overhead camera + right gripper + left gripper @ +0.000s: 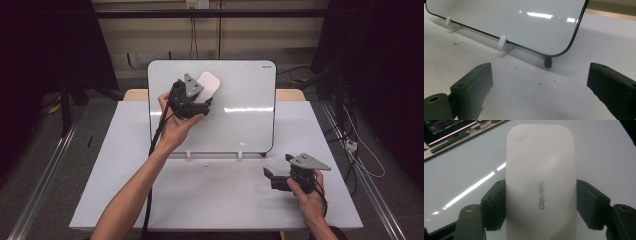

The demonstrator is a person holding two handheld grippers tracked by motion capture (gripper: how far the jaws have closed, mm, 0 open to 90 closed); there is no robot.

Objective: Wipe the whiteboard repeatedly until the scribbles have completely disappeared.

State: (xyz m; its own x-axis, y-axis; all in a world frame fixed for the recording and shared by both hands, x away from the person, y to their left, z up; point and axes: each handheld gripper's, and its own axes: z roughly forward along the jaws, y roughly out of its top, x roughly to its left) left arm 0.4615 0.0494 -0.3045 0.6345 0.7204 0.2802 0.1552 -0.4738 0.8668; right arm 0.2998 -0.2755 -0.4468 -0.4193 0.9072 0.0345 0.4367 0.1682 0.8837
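One eraser (541, 185), pinched by the left gripper (200, 102), lies against the whiteboard's (240, 125) top-left corner; the right gripper (539, 85) gapes near a small red-topped black thing (547, 62).

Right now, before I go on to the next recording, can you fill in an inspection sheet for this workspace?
Surface: white table, a few dark specks near the board's feet.
Job's things: white eraser marked "deli", held against the propped whiteboard.
Clutter: small dark stub under the board's corner.
Grippers: left gripper shut on the eraser; right gripper open, low over the table.
Cables: black cable trailing along the left forearm.
Surroundings: dark room, cables on the floor at right.
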